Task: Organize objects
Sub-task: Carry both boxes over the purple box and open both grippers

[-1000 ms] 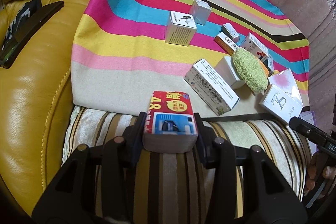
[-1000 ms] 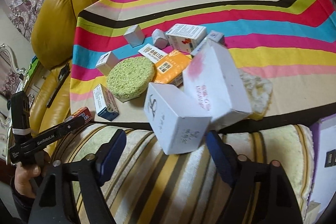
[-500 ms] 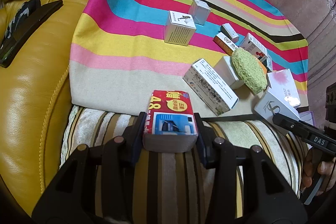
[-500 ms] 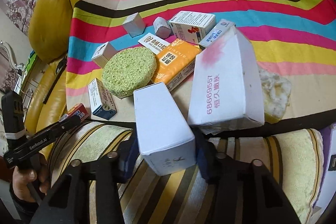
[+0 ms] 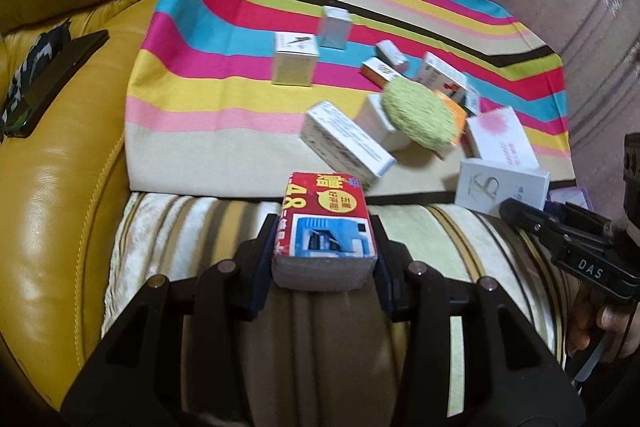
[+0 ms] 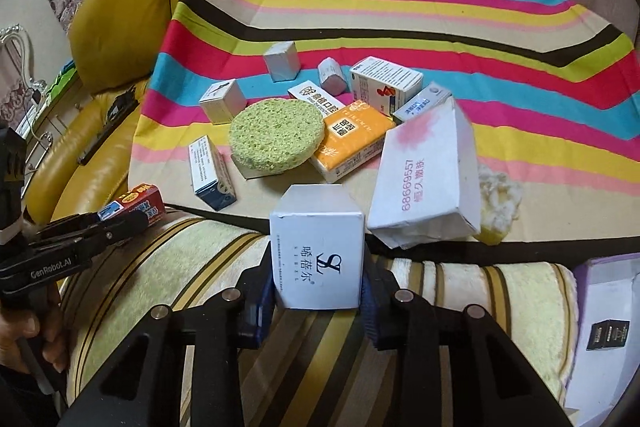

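left gripper [image 5: 324, 247]: clenching a red box [image 5: 326, 223] between both pads, the box sitting flat with its blue-and-white panel facing up, held over the striped cushion [image 5: 192, 227].
right gripper [image 6: 318, 291]: its jaws having just been closing, now pressing on either side of a white box [image 6: 318, 259] with a dark logo, which is standing upright between the pads at the near edge of the striped cloth [image 6: 440, 39].
cloth: lying spread over the sofa seat, its near border meeting the cushion.
remaining items: sitting in a loose cluster on the cloth; a round green sponge [image 6: 276, 135] is resting on top of a pale box, touching an orange packet [image 6: 352, 139] at its right.
large white carton [image 6: 428, 179]: lying tilted just right of the held white box, with a yellowish fluffy lump [image 6: 498, 203] showing behind its right end.
long blue-ended box [image 6: 210, 173]: lying apart at the left of the cluster.
small boxes: several are standing further back on the blue and pink stripes.
sofa [image 5: 52, 163]: yellow leather, with a dark flat object [image 5: 52, 79] lying on its arm.
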{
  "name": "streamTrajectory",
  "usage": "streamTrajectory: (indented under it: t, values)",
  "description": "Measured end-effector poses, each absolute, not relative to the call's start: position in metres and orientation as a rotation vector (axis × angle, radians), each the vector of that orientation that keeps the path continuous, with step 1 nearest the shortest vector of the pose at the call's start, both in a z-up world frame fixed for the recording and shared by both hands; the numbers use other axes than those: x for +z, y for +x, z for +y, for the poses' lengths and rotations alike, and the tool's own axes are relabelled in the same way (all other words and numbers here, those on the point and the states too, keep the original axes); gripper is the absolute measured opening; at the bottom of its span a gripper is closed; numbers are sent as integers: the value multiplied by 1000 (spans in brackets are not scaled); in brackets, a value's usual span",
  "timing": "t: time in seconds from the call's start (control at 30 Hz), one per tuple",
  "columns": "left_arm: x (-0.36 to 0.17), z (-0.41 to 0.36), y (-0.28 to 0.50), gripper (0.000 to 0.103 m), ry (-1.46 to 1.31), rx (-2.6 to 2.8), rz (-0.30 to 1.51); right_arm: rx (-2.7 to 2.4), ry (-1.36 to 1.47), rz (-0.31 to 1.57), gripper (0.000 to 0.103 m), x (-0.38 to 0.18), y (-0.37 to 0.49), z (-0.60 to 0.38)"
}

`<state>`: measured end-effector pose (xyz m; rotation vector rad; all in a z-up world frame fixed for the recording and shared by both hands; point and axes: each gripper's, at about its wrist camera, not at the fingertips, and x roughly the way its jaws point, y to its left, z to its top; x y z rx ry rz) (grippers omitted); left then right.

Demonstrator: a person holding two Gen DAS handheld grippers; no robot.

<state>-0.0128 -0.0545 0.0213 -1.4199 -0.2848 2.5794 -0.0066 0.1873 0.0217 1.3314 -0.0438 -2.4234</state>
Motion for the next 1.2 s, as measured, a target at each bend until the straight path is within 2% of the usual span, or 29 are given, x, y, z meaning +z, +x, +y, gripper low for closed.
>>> streamTrajectory:
  t: [0.7, 1.2]
  values:
    - [33, 32, -1, 47, -1367, 2443, -108, -2540, 1332, -13, 37, 35, 49, 248]
    - [38, 123, -5, 47, -1325, 2266, 10, -2692, 1395, -142, 37, 32, 72, 334]
